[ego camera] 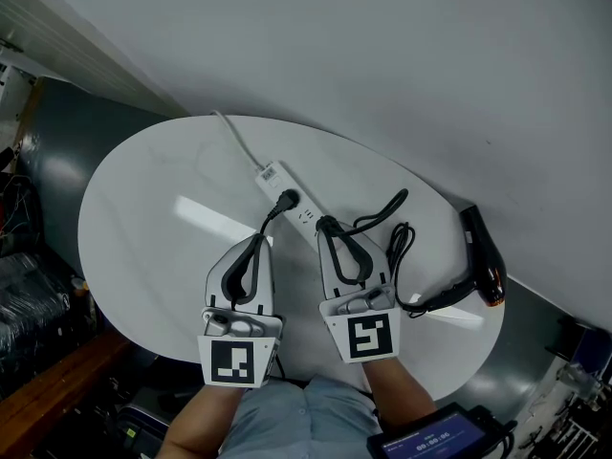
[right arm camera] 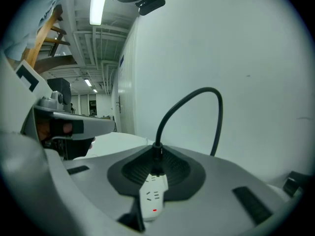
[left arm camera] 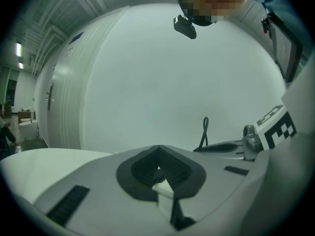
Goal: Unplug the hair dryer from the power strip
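Observation:
A white power strip (ego camera: 275,178) lies on the round white table (ego camera: 143,228). My right gripper (ego camera: 328,226) is shut on the hair dryer's black plug (right arm camera: 156,167), just over the strip's near end (right arm camera: 151,196). Whether its prongs are out I cannot tell. From the plug the black cable (right arm camera: 197,95) arcs up, then coils (ego camera: 396,245) toward the black hair dryer (ego camera: 483,251) at the table's right edge. A second black plug (ego camera: 287,200) sits in the strip. Its cable runs into the tips of my left gripper (ego camera: 258,240), which looks shut on it (left arm camera: 158,151).
The strip's white cord (ego camera: 234,137) leads off the table's far edge toward the white wall. A dark device with a lit screen (ego camera: 435,440) is by the person's right arm. Cluttered shelving (ego camera: 29,295) stands left of the table.

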A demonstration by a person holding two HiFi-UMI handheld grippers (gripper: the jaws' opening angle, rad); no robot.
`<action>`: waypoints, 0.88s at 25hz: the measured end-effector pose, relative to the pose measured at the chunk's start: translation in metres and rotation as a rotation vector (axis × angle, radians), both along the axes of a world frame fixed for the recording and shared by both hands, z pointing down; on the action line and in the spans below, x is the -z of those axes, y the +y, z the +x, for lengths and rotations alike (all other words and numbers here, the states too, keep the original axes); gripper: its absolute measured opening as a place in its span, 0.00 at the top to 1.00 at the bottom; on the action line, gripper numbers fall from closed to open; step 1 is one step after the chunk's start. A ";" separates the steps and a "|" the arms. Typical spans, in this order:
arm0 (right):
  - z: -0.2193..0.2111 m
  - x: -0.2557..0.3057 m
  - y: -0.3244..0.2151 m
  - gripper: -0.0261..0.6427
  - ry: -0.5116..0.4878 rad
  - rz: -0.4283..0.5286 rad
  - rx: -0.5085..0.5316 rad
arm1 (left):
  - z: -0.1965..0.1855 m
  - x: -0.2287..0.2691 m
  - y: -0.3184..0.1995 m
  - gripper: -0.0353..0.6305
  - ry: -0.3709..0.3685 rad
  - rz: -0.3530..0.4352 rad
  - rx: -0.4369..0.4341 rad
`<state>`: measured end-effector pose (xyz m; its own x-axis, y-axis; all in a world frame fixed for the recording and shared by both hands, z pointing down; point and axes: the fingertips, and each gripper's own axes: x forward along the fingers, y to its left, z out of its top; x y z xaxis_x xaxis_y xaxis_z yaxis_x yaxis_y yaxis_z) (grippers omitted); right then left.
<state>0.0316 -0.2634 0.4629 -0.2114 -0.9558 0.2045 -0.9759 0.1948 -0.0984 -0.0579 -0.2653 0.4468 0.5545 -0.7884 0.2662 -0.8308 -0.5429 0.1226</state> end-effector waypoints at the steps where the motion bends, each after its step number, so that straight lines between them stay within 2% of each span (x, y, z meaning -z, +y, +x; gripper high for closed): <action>1: 0.001 0.004 0.000 0.89 0.003 0.003 0.000 | 0.001 0.004 0.000 0.95 -0.007 0.023 -0.013; 3: 0.003 0.010 0.001 0.89 0.013 0.011 0.000 | 0.002 0.010 0.001 0.95 -0.015 0.056 -0.032; 9: 0.007 0.019 0.016 0.89 0.053 0.030 0.004 | 0.007 0.023 0.011 0.95 0.026 0.043 -0.021; 13: 0.012 0.013 0.036 0.89 0.083 0.015 0.001 | 0.015 0.028 0.024 0.95 0.031 0.053 -0.047; 18: 0.021 -0.016 0.066 0.88 0.142 -0.079 0.015 | 0.027 0.026 0.042 0.95 0.030 0.049 -0.077; 22: 0.031 -0.049 0.092 0.88 0.088 -0.224 -0.033 | 0.037 0.023 0.055 0.95 0.025 0.042 -0.100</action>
<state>0.0629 -0.1710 0.5115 -0.1529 -0.8905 0.4286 -0.9881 0.1456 -0.0500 -0.0210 -0.2102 0.4241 0.6366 -0.7394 0.2191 -0.7695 -0.6278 0.1174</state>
